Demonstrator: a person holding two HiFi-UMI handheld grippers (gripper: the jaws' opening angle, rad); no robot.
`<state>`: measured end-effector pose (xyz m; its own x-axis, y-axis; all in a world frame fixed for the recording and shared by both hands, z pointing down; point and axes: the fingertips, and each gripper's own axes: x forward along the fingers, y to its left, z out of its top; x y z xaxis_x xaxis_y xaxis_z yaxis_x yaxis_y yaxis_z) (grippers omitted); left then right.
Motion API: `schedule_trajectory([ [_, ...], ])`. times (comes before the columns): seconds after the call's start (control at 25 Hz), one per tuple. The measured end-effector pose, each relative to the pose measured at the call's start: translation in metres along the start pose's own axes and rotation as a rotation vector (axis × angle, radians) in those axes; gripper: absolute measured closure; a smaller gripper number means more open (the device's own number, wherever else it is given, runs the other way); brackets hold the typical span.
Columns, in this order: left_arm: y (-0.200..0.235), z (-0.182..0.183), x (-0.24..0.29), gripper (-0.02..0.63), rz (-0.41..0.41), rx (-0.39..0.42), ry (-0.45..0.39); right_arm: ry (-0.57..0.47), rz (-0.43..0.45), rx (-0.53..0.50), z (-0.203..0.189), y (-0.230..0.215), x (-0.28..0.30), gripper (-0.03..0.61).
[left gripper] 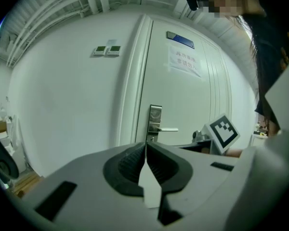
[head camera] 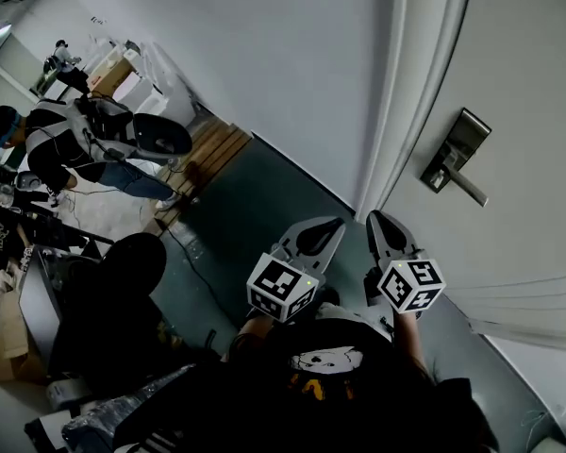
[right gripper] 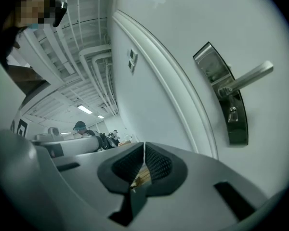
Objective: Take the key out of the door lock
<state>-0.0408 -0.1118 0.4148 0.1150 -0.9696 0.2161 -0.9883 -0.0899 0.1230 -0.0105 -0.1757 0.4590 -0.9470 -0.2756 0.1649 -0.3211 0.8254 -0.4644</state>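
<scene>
A silver lock plate point(head camera: 456, 154) with a lever handle point(head camera: 467, 189) is mounted on the white door point(head camera: 528, 83). Both grippers hang low, well short of it. My right gripper point(head camera: 382, 226) is shut, and a thin brass-coloured piece that looks like the key point(right gripper: 140, 177) is pinched between its ribbed pads point(right gripper: 156, 163). In the right gripper view the lock plate point(right gripper: 224, 97) lies up and to the right, its keyhole point(right gripper: 232, 113) small and dark. My left gripper point(head camera: 323, 234) is shut with nothing in it. In the left gripper view it point(left gripper: 145, 146) points at the lock plate point(left gripper: 155, 124).
The door frame point(head camera: 382, 149) runs beside a white wall point(head camera: 264, 55). A person point(head camera: 47, 144) bends over at the far left near a wooden platform point(head camera: 212, 154). A black chair point(head camera: 132, 262) and clutter stand at the lower left. A paper notice point(left gripper: 184, 61) hangs on the door.
</scene>
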Motion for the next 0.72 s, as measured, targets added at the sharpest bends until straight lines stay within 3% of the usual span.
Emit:
schedule_trajectory([
  [0.28, 0.007, -0.009, 0.031, 0.597, -0.006, 0.000, 0.038, 0.006, -0.022, 0.026, 0.000, -0.035, 0.010, 0.568],
  [0.72, 0.005, -0.005, 0.038, 0.597, -0.070, 0.021, 0.048, -0.018, -0.070, 0.053, -0.002, -0.035, 0.003, 0.568],
])
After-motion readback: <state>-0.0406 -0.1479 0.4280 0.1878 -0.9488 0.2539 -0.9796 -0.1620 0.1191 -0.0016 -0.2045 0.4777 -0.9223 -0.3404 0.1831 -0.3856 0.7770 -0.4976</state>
